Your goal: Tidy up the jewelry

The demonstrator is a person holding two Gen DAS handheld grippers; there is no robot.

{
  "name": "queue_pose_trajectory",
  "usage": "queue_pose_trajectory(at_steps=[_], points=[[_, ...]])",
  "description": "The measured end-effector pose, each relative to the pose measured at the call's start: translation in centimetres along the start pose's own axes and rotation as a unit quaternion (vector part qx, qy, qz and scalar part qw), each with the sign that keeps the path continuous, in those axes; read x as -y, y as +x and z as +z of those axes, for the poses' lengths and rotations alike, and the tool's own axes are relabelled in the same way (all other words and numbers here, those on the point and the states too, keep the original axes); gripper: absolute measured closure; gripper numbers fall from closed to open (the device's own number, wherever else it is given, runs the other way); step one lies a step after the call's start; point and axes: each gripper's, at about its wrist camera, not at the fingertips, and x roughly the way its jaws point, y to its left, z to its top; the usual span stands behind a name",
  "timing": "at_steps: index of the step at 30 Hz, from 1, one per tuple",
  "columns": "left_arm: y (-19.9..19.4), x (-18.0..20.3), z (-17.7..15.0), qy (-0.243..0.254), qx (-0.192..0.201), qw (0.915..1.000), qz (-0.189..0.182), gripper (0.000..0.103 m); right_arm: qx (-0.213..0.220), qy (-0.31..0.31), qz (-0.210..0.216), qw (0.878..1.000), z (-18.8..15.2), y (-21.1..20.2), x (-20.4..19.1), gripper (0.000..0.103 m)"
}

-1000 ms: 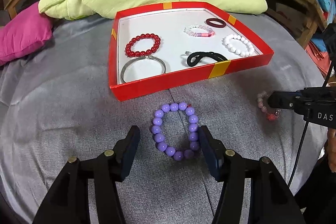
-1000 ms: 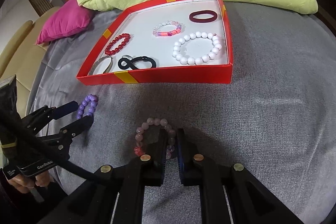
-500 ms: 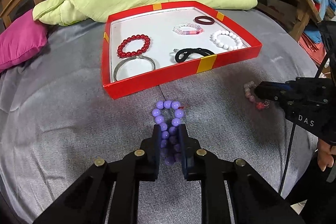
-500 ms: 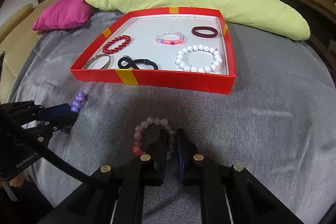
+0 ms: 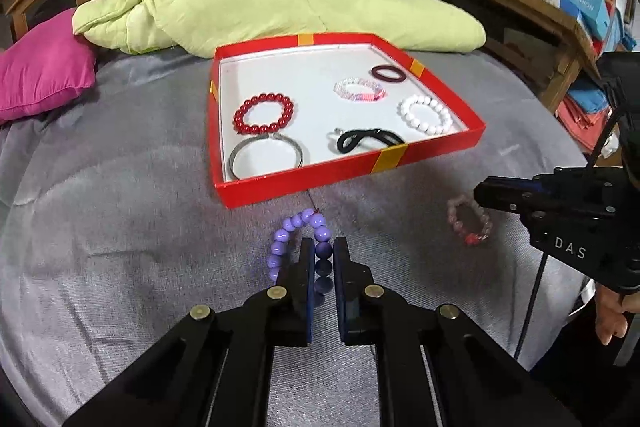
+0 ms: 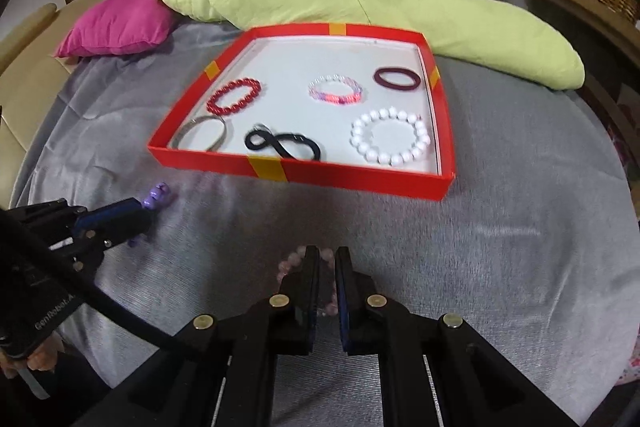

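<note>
purple beads (image 5: 316,227): just in front of the box's near wall, one side of the loop pinched in your left gripper (image 5: 323,259), the other side bowing out to its left.
pink beads (image 5: 469,219): in front of the box's near right corner, gripped by your right gripper (image 6: 328,263), its fingers pressed onto the strand.
box (image 5: 348,179): red, shallow, white floor, on the grey cloth (image 5: 120,227).
inside the box: red beads (image 5: 263,113) and metal bangle (image 5: 265,155) at its left; black band (image 5: 368,139) by the near wall; white beads (image 5: 425,115) at its right; pale pink bracelet (image 5: 360,90) and dark ring (image 5: 389,73) toward the far wall.
behind the box: green quilt (image 5: 280,7), magenta pillow (image 5: 44,75) off to the left.
</note>
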Motion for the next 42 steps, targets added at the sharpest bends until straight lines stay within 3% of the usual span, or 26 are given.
queue_pose_trajectory(at_steps=[12, 21, 29, 33, 37, 40, 42], points=[[-2.1, -3.5, 0.4, -0.041, 0.03, 0.9987, -0.003, 0.094, 0.013, 0.015, 0.028, 0.999, 0.6, -1.0, -0.8, 0.094], [-4.0, -8.1, 0.4, -0.086, 0.064, 0.9942, 0.011, 0.094, 0.049, 0.02, 0.063, 0.997, 2.0, -2.4, -0.6, 0.094], [-4.1, -9.1, 0.5, -0.088, 0.081, 0.9927, 0.014, 0.094, 0.074, 0.041, 0.089, 0.992, 2.6, -2.8, 1.2, 0.094], [-3.8, -8.2, 0.6, -0.072, 0.08, 0.9942, -0.003, 0.094, 0.055, 0.07, 0.088, 0.992, 1.8, -1.6, 3.1, 0.094], [-3.6, -7.0, 0.5, -0.057, 0.076, 0.9953, -0.017, 0.094, 0.022, 0.061, 0.094, 0.994, 1.3, -0.7, 3.3, 0.093], [-3.5, -5.7, 0.4, -0.036, 0.075, 0.9963, -0.021, 0.094, -0.007, 0.061, 0.086, 0.994, 0.7, 0.1, 3.8, 0.079], [-3.5, -5.2, 0.5, -0.031, 0.077, 0.9962, -0.027, 0.094, -0.013, 0.06, 0.085, 0.994, 0.4, 0.4, 4.1, 0.077]])
